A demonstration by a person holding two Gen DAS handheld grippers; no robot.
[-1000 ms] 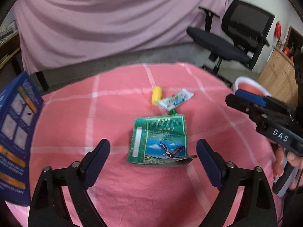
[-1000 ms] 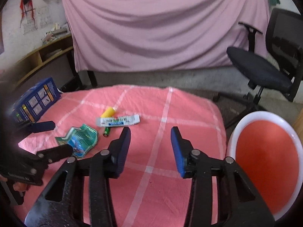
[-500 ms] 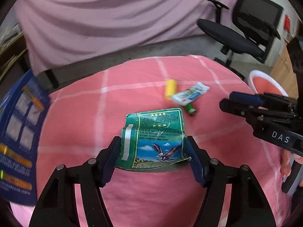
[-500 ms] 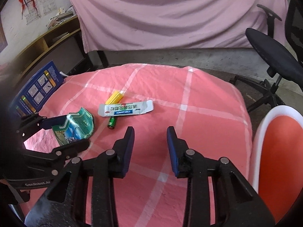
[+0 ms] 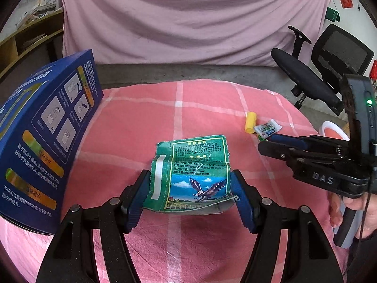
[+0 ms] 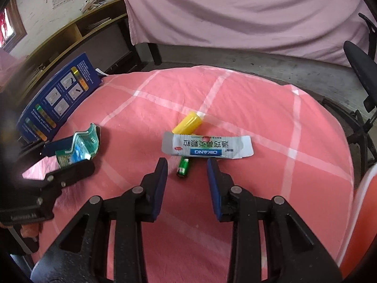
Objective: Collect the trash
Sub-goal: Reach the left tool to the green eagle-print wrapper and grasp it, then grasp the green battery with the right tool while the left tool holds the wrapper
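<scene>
Only red bin point(image 6: 366, 214), contents hidden.

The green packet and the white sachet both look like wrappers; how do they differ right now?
The green packet, printed with an eagle, is pinched between the left tool's fingers and bowed upward; the white sachet lies flat on the pink cloth, untouched. The packet is broad and squarish; the sachet is a narrow strip resting across a green battery. Both are empty-looking printed wrappers.
</scene>
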